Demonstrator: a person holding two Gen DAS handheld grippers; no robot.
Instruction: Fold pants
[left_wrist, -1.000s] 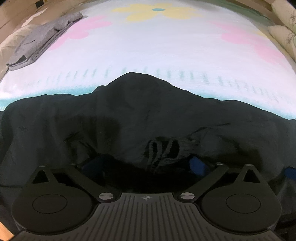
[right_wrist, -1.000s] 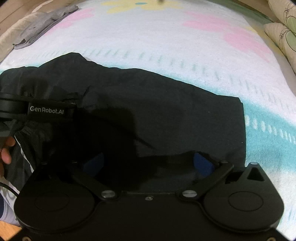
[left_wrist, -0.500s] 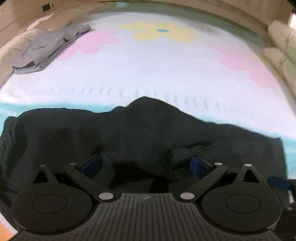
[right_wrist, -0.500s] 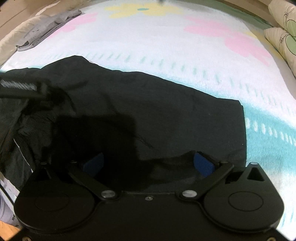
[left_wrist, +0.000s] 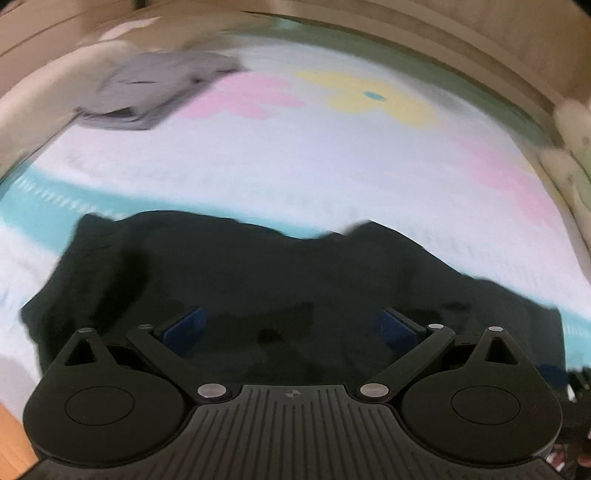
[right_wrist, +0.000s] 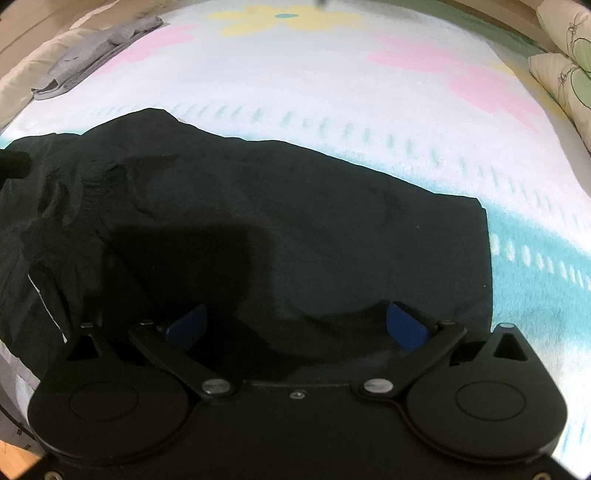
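Black pants (right_wrist: 280, 221) lie bunched and partly folded across the near side of a flower-print blanket; they also show in the left wrist view (left_wrist: 258, 273), which is motion-blurred. My left gripper (left_wrist: 291, 330) is open above the dark cloth, its blue pads (left_wrist: 184, 326) wide apart and empty. My right gripper (right_wrist: 295, 326) is open over the near edge of the pants, with nothing between its blue pads (right_wrist: 406, 328). The pants' right edge is straight; the left part is wrinkled.
A folded grey garment (right_wrist: 92, 55) lies at the far left of the blanket (right_wrist: 332, 92); it shows in the left wrist view (left_wrist: 155, 92) too. Patterned pillows (right_wrist: 565, 55) sit at the right edge. A dark bar (right_wrist: 14, 164) pokes in at the left.
My left gripper has pulled back and swung left, away from the cloth it was low over. The pants now lie farther ahead of it. The right gripper has hardly moved.
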